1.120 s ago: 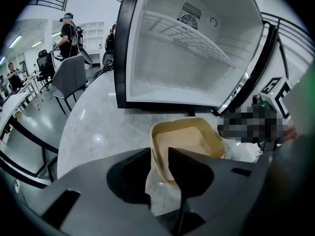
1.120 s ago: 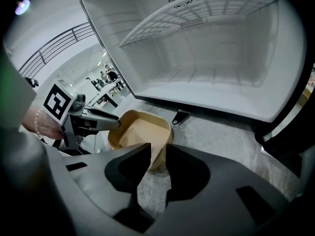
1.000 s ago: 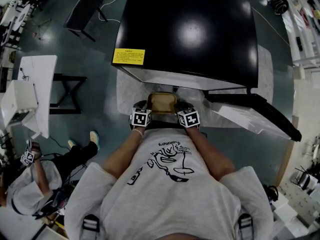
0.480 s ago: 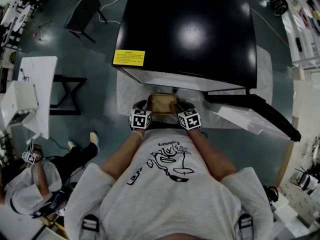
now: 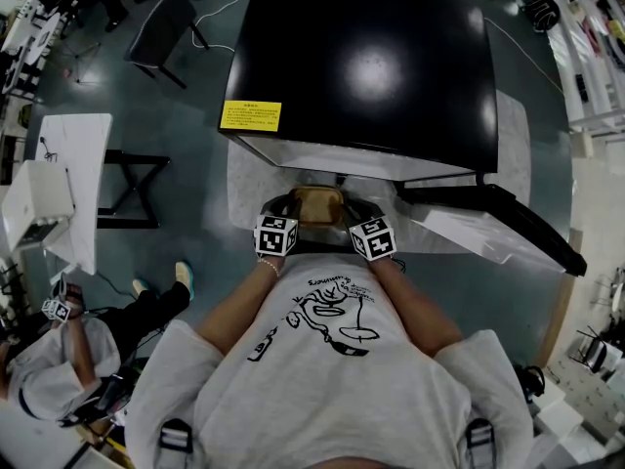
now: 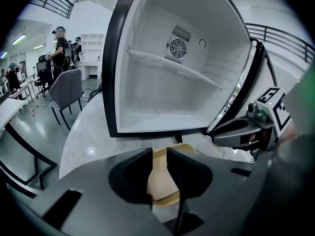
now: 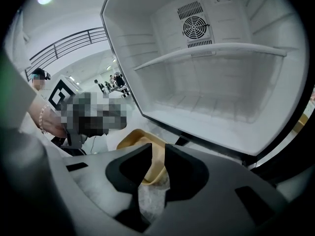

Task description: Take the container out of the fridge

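A tan container sits between my two grippers, just outside the open, empty fridge and over the white marble top. My left gripper has the container's left edge in its narrow gap, where the tan container fills the space. My right gripper is closed on the right rim, and the container's wall runs between the jaws. Both pairs of jaws are closing. I cannot tell whether the container rests on the marble or hangs just above it.
The fridge door stands open to the right. Inside the fridge I see one bare shelf and a fan grille. A white table and a black stand are on the left, with a seated person at the lower left and a chair behind.
Both grippers have drifted a little toward the body, the right one also slightly outward. The container stays between them in front of the fridge.
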{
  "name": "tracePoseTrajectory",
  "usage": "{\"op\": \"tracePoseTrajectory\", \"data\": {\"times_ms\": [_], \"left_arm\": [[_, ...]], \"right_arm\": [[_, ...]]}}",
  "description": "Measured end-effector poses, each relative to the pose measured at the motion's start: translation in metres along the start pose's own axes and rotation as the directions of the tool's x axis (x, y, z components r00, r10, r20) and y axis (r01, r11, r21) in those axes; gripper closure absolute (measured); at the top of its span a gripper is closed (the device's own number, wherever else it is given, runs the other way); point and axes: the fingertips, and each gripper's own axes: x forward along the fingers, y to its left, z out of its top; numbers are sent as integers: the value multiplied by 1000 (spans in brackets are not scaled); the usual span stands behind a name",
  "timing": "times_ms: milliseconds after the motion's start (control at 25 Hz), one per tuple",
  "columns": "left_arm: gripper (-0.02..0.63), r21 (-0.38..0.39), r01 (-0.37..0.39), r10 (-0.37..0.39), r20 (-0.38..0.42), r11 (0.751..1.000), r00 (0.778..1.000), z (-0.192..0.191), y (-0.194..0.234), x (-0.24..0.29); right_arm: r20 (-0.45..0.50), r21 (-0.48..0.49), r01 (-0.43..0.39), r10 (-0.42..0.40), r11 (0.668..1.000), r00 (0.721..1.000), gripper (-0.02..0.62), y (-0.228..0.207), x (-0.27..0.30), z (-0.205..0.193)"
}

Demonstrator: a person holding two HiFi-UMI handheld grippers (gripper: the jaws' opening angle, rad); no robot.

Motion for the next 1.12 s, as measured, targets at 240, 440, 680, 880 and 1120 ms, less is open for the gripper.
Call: {"op": "tracePoseTrajectory", "data": {"times_ms": [240, 440, 680, 880, 1120], "left_arm": [[511, 12, 20, -20, 25, 1000, 999, 11, -10, -6], [523, 29, 25, -26, 40, 999, 999, 15, -13, -8], [542, 39, 43, -46, 84, 998, 995, 35, -21, -19], [554, 62, 69, -77, 136, 996, 988, 57, -34, -32], [568, 99, 100, -119, 210, 990, 970, 90, -52, -49]], "right_arm": [[42, -4, 2, -2, 1000, 999, 508, 1, -14, 15], [78, -6, 8, -7, 1000, 997, 514, 1, -24, 26], [124, -2, 16, -15, 1000, 992, 525, 1, -39, 41], [168, -15, 26, -23, 1000, 986, 529, 4, -52, 58], [226, -37, 38, -29, 999, 974, 538, 6, -71, 82]]}}
